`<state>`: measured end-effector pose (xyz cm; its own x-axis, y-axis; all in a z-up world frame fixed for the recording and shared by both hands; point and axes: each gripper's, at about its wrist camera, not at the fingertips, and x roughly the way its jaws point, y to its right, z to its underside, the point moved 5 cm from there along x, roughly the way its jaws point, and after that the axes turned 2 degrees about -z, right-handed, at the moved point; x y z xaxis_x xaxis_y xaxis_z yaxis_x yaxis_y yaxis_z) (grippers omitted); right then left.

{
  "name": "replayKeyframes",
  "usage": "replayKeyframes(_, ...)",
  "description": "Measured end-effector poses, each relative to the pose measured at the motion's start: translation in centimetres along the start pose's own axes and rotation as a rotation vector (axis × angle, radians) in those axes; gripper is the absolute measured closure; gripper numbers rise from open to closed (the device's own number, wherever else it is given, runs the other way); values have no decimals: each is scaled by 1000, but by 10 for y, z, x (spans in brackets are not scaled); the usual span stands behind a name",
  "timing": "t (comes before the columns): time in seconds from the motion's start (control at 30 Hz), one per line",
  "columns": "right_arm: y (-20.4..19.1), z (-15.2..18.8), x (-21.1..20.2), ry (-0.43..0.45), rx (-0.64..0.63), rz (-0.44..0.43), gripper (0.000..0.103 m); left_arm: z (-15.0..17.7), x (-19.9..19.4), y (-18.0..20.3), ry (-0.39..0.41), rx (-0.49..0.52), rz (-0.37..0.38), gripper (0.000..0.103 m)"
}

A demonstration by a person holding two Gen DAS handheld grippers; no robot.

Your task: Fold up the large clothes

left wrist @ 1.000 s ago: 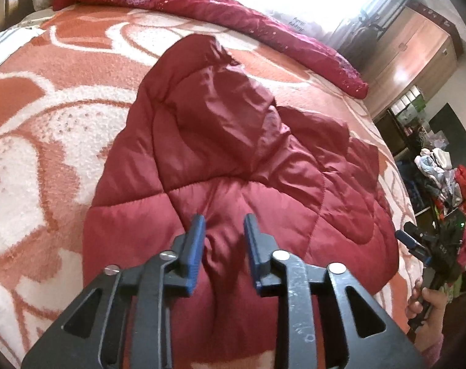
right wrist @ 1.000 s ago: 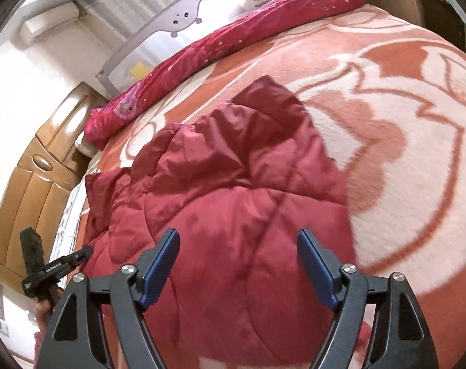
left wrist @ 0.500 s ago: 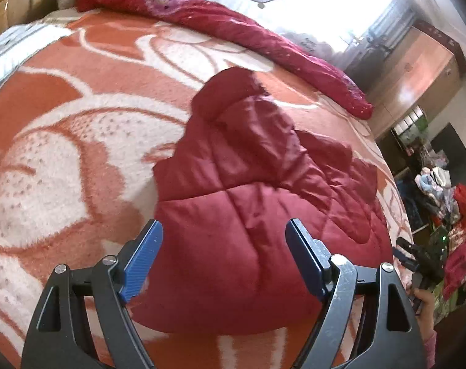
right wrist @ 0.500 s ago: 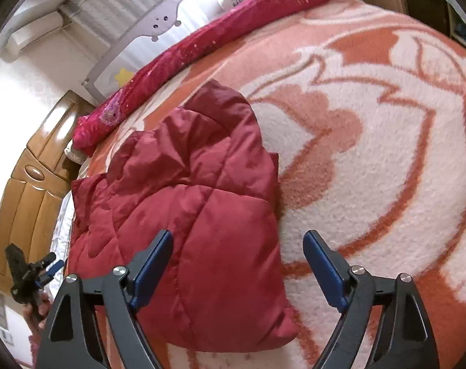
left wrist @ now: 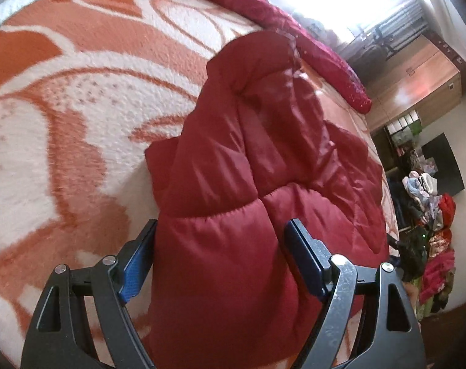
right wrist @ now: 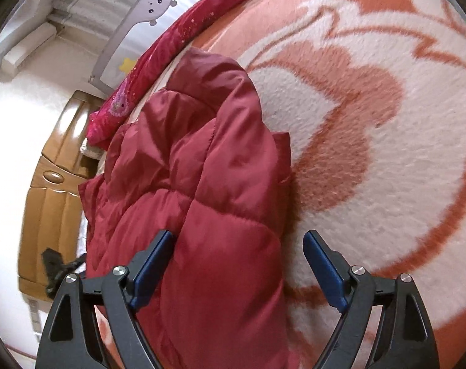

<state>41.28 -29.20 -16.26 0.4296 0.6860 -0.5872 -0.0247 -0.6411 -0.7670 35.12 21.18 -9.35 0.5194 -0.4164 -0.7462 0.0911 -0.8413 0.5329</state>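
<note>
A dark red quilted puffer jacket (left wrist: 263,153) lies bunched lengthwise on the orange-and-white blanket (left wrist: 64,107). Its puffy near end fills the space between the fingers of my left gripper (left wrist: 220,230), which is open. The left pad sits at the jacket's edge and the right pad rests over its top. In the right wrist view the same jacket (right wrist: 202,153) runs away from my right gripper (right wrist: 237,236), also open. That gripper's left finger is beside the jacket's near end, and its right finger hangs over bare blanket (right wrist: 371,123).
A rolled crimson quilt (left wrist: 294,30) lies along the bed's far side. A wooden wardrobe (left wrist: 417,77) and a heap of clothes (left wrist: 432,230) stand beyond the bed. A wooden headboard (right wrist: 54,184) and a grey bed rail (right wrist: 134,21) border the bed.
The left jaws went from nearly shut to wide apart. Both grippers came down and closer to the jacket's near end, which now sits between their fingers.
</note>
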Motion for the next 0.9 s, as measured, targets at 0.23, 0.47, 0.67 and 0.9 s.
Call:
replayKeyframes(0.23, 4, -7, 23, -68, 37, -75, 12, 3, 27, -6, -58, -91, 124, 16)
replayKeyframes(0.47, -9, -2, 36, -124, -5, -97, 34, 8, 25, 3, -11, -31, 122, 38)
replayKeyframes(0.67, -24, 1, 22, -112, -20, -115, 62, 6, 9, 16, 18, -9, 131, 61)
replayKeyframes(0.9, -46, 26, -20, -93, -53, -154, 70, 19, -41, 23, 62, 17, 204, 70)
